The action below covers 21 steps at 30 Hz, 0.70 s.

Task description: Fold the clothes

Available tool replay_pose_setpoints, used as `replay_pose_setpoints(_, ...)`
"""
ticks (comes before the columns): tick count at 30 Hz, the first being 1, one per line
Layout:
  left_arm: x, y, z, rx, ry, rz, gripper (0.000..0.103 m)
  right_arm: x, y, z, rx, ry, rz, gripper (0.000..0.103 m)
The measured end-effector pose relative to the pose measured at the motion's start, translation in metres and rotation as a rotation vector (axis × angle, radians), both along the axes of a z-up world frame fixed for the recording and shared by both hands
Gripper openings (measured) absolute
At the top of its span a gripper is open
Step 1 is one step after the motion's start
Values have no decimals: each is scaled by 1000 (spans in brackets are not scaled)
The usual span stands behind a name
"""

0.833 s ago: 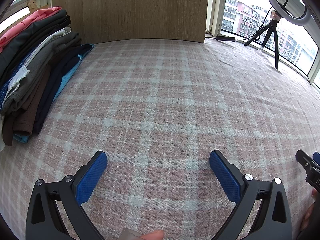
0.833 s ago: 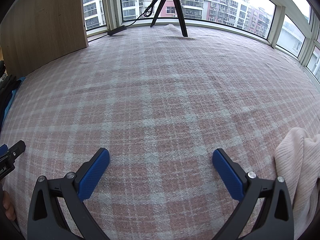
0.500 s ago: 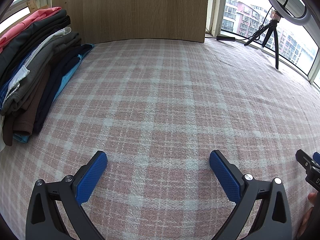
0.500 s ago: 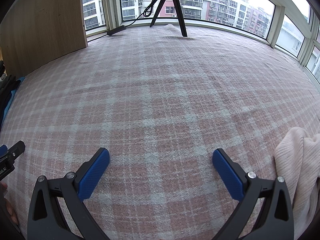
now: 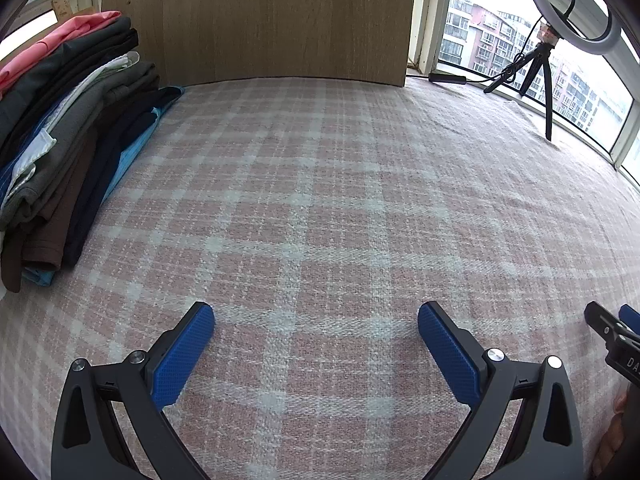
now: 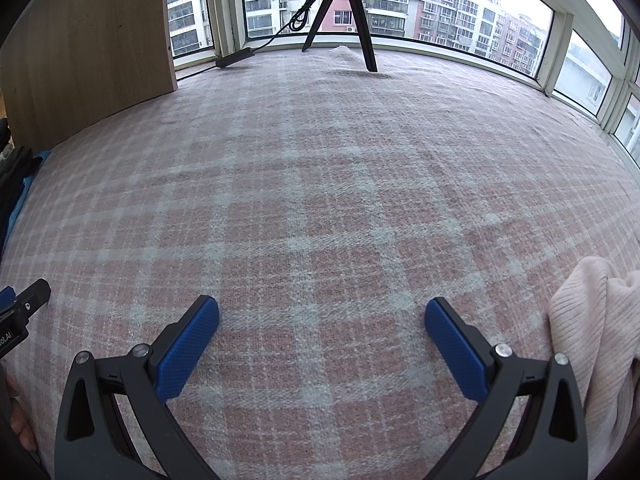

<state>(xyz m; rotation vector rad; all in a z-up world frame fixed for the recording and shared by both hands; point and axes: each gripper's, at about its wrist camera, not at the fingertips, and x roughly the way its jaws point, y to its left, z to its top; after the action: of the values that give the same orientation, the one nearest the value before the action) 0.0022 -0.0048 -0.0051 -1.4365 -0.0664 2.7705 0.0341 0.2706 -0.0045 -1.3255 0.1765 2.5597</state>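
1. The left hand-held gripper [image 5: 316, 322] is hovering with its blue-padded jaws spread wide, holding nothing, over the pink-and-white plaid blanket [image 5: 340, 184].
2. The right hand-held gripper [image 6: 322, 318] is likewise gaping wide and empty.
3. A stack of folded garments in pink, grey, brown and navy [image 5: 68, 132] is lying at the far left.
4. A crumpled pale pink ribbed knit garment [image 6: 592, 344] is lying near right, just beside the right hand-held gripper.
5. Judged step: between garments; picking up the knit is calling for a rightward reach and a pinch on its edge.
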Motion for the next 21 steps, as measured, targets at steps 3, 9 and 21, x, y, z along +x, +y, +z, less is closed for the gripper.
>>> replay_pose_setpoints(3,2,-8,7,41,-17,-6,102,3,-6,3,1,-14,34,103)
replay_pose_setpoints(9,19,-17,54,23,33,-48,102,21,-25,37,2,14,55,103)
replay_pose_setpoints(21,63,-39,146,7,133,-94,102,81,-44,122,-41,111,19,103)
